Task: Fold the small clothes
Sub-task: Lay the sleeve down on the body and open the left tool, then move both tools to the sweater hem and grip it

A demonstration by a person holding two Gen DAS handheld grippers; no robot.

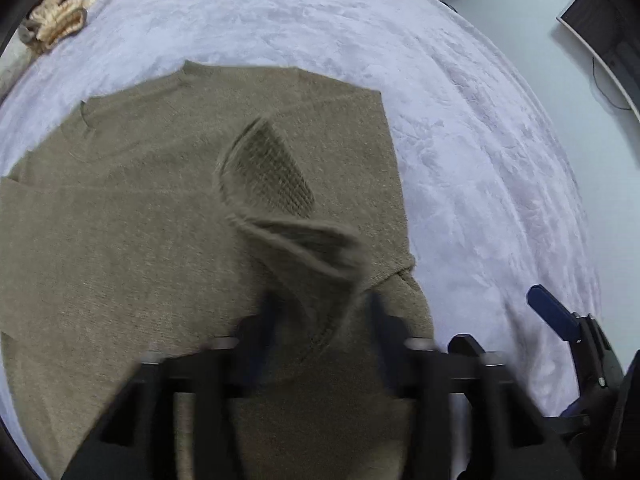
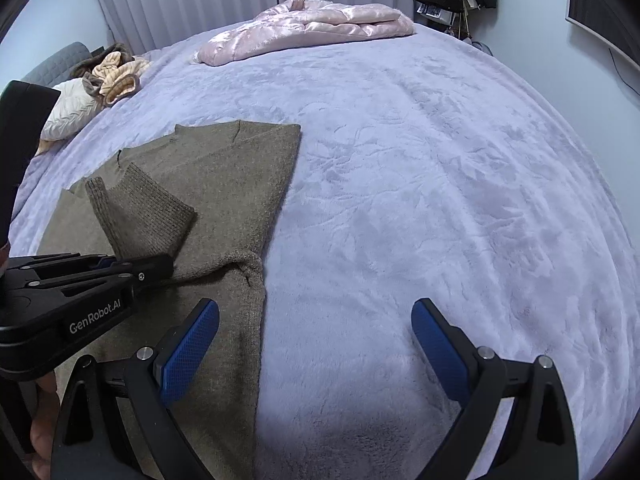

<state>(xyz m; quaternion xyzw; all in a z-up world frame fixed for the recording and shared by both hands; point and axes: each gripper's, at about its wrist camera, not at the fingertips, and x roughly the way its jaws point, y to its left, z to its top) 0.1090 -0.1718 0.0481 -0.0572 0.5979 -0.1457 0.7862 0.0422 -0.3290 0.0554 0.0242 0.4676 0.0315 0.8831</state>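
- Fuzzy lilac blanket-covered bed (image 2: 400, 168): one olive-brown knit sweater (image 2: 224, 184) lies flat near its left edge, right side already folded in, I'd say; the rest isn't.
- Left gripper (image 2: 160, 268): jaws clenched on the one raised sleeve cuff (image 1: 276, 172).
- Right gripper (image 2: 316, 320): jaws released, empty.

The left gripper (image 1: 320, 312), blurred at the lower middle, pinches a sleeve cuff (image 1: 276, 184) of the olive sweater (image 1: 120, 240), which lies on the lilac blanket (image 1: 460, 120).
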